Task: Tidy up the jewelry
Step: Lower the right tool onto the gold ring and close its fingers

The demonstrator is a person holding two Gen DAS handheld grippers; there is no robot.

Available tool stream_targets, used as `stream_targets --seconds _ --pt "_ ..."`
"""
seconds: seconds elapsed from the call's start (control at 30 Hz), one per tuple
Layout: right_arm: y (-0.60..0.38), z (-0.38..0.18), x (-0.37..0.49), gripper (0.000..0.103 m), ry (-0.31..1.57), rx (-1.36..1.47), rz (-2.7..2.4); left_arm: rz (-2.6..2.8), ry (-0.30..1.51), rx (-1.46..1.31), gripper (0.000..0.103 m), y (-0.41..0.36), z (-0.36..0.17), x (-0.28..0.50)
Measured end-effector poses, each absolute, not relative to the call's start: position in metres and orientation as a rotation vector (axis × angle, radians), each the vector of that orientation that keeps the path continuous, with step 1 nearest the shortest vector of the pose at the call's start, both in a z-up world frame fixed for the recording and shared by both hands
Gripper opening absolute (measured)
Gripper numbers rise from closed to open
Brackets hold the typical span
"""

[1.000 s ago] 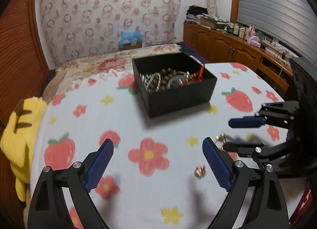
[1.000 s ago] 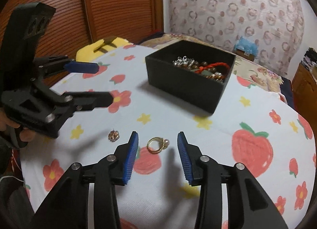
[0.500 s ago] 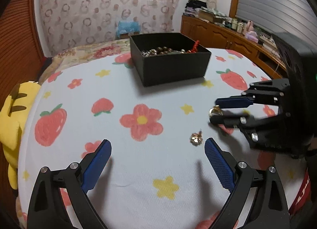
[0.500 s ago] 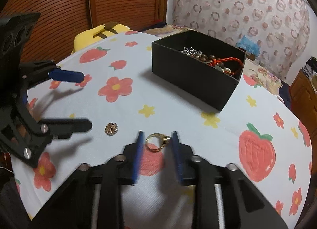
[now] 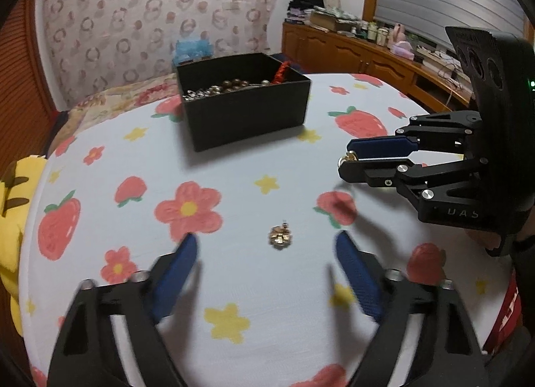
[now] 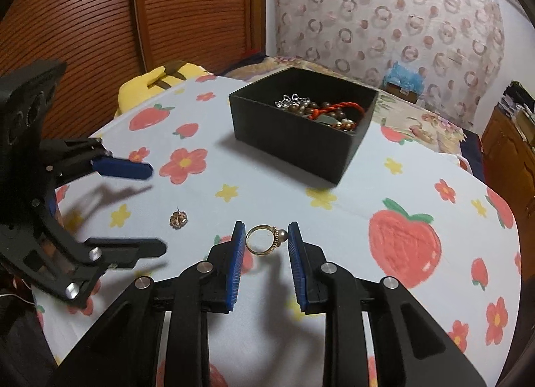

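The only writing that could be read was on the right gripper, seen from the left wrist camera: faint raised letters "UAS" stood on the lower edge of its black frame, and the word seemed to run on out of sight. Red fabric at the right edge carried white marks too cut off to read.

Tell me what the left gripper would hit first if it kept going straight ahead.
Probably the small gold earring on the tablecloth, lying ahead between the open left gripper fingers; depth is uncertain. Beyond it stands the black box.
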State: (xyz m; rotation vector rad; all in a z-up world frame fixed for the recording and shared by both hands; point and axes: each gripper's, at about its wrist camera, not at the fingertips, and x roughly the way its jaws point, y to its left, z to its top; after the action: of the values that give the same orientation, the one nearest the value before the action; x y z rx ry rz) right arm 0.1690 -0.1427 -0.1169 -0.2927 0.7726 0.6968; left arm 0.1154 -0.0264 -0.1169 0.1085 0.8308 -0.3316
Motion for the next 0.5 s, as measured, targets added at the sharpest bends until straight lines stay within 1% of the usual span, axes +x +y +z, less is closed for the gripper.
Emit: stream_targets --seconds 0.07,0.1,0.13,0.17,0.3,0.33,0.37,0.43,0.5 --pt "-0.1432 -0.1165 0.1693 0.028 0.771 -0.293 0.695 -0.337 0.835 0.116 0.06 -0.0303 -0.1173 0.1165" --pt "-0.1436 -0.1163 0.1688 0.028 0.77 -0.295 0.695 -0.342 0.839 0.116 0.056 -0.0318 -0.118 0.1174" --pt "-0.143 -0.1164 0.1687 0.028 0.769 -0.296 0.695 -0.35 0.847 0.116 0.045 -0.0335 -0.1192 0.1186" --pt "-0.1424 -0.1162 0.1687 0.028 0.769 -0.297 0.694 -0.353 0.855 0.119 0.037 -0.0345 -0.1203 0.1199" --pt "-0.1414 -0.1152 0.1679 0.028 0.765 -0.301 0.697 -0.358 0.856 0.122 0.031 -0.0365 -0.1224 0.1216" --pt "-0.1408 -0.1146 0.1675 0.028 0.764 -0.303 0.699 -0.358 0.855 0.119 0.027 -0.0359 -0.1225 0.1219" --pt "-0.1398 -0.1143 0.1672 0.028 0.763 -0.304 0.699 -0.36 0.855 0.114 0.024 -0.0349 -0.1229 0.1222" --pt "-0.1391 -0.1137 0.1668 0.028 0.762 -0.307 0.701 -0.366 0.855 0.091 0.024 -0.0312 -0.1227 0.1227" --pt "-0.1386 -0.1137 0.1666 0.028 0.763 -0.307 0.701 -0.365 0.854 0.092 0.022 -0.0305 -0.1229 0.1224"
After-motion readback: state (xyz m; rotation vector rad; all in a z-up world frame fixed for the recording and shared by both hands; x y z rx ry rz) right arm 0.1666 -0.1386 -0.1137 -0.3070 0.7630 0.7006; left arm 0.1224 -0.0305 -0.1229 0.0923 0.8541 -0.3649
